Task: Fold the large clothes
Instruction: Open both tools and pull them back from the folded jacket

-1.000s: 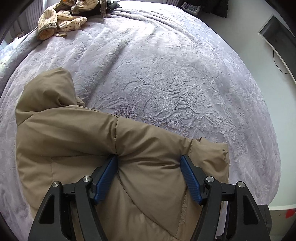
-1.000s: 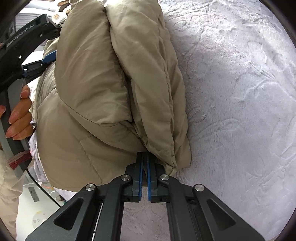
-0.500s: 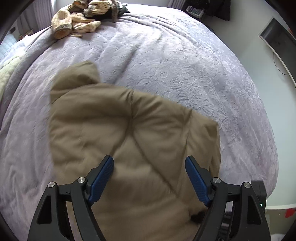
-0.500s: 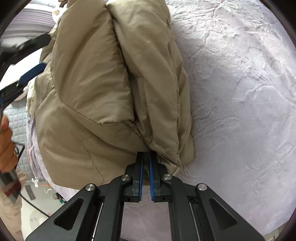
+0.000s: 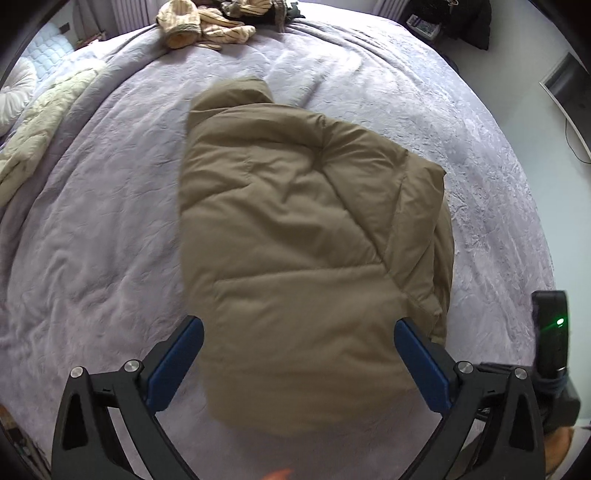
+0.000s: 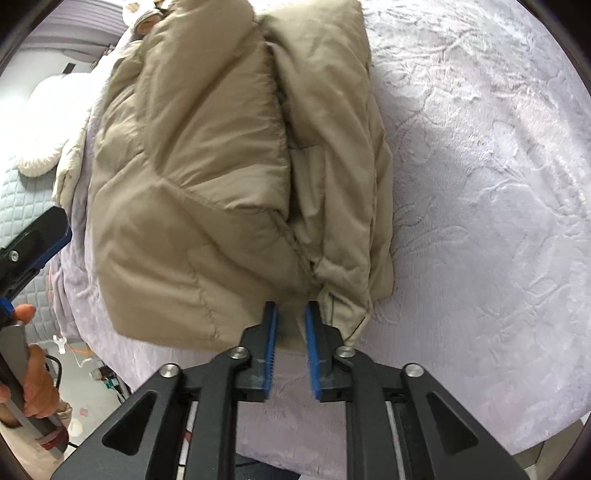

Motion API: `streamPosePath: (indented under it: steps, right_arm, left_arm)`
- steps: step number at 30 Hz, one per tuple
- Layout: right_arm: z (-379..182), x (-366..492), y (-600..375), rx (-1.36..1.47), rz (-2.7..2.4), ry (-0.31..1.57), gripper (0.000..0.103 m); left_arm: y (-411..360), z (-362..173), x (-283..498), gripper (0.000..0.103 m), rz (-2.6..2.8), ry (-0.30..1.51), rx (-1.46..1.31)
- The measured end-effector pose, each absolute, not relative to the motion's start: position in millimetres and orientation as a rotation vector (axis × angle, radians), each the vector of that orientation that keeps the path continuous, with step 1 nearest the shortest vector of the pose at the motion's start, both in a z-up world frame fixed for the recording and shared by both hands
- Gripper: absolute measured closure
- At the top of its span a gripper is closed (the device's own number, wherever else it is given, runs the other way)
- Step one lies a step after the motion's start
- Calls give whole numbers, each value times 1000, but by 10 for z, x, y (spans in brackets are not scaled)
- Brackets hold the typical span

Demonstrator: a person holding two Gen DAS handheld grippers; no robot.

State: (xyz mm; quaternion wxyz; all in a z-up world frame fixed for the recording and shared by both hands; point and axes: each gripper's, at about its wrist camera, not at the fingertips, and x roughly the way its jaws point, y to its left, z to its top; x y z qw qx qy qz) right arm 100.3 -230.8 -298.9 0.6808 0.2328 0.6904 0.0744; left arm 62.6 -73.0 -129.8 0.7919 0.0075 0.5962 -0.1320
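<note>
A tan puffer jacket (image 5: 303,229) lies folded into a thick bundle on the lilac bed cover (image 5: 92,229). My left gripper (image 5: 299,332) is wide open above its near end, holding nothing. In the right wrist view the same jacket (image 6: 207,177) fills the upper left. My right gripper (image 6: 291,317) has its jaws parted a little at the jacket's near corner, where the folded layers meet; the blue pads (image 6: 271,332) do not pinch the fabric. The left gripper (image 6: 33,236) shows at the left edge of that view, in a hand.
A heap of striped beige clothes (image 5: 207,26) lies at the far end of the bed. A cream blanket (image 5: 40,110) and white pillows (image 5: 14,85) lie at the left. The bed edge and the floor (image 6: 85,373) are near me; a dark monitor (image 5: 569,92) stands at the right.
My left gripper has let go of the jacket, opened wide and pulled back and up. My right gripper has opened from shut on the jacket's corner. The jacket now rests on the bed.
</note>
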Motion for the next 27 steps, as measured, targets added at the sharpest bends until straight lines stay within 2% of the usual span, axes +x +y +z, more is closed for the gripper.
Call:
streamPosePath:
  steps: [3, 6, 11, 12, 17, 18, 21, 27]
  right_arm:
    - [-2849, 989, -2235, 506, 181, 1536, 53]
    - [-2646, 966, -2140, 469, 199, 1513, 48]
    - [-2256, 936, -2029, 387, 181, 1445, 29]
    - [-2157, 929, -2004, 368, 176, 1423, 21]
    - [-1685, 906, -1902, 268, 120, 1278, 16]
    - [-1630, 892, -1942, 260, 103, 1248, 2]
    - [-1455, 842, -1967, 244, 49, 1172, 0]
    - [-1235, 871, -1965, 193, -25, 1143, 0]
  left_arm:
    - [-634, -1228, 554, 0, -251, 1280, 21]
    - [-584, -1139, 472, 0, -207, 1268, 45]
    - [-412, -889, 319, 0, -128, 1200, 23]
    - [-378, -852, 306, 0, -120, 1193, 10]
    - [-255, -653, 179, 0, -68, 1153, 0]
    - [-256, -621, 164, 0, -65, 1148, 10]
    - [-262, -496, 95, 0, -67, 1125, 24]
    - [-262, -248, -47, 0, -65, 1085, 17]
